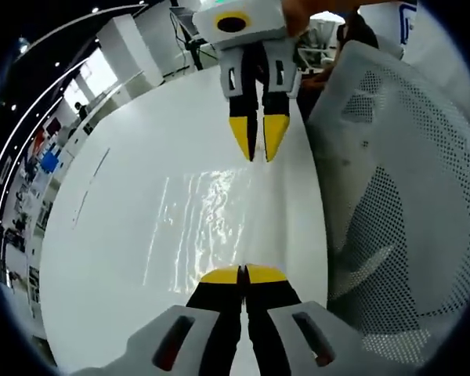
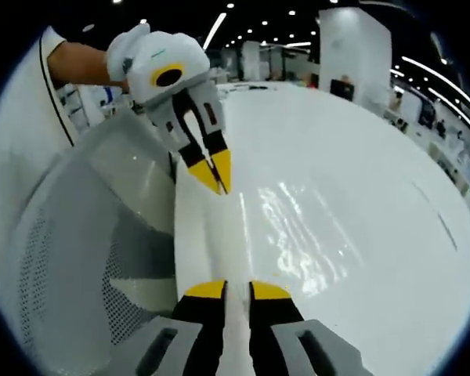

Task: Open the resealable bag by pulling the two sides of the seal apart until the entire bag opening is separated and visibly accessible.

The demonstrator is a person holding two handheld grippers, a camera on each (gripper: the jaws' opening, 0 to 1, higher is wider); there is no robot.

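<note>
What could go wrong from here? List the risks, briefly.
1. The left tongs are shut at the clear bag edge. Whether they pinch one layer or both is unclear, so a pull may drag the bag rather than part the seal.
2. The right tongs stand apart and may slip on the glossy film.
3. The bag lies near the table edge by the mesh chair and could slide off.

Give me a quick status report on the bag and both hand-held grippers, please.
Left hand-held gripper shut on bag edge. Right hand-held gripper slightly apart at the opposite edge, grip unclear. Bag flat on table, seal state unclear. Mesh chair alongside.
</note>
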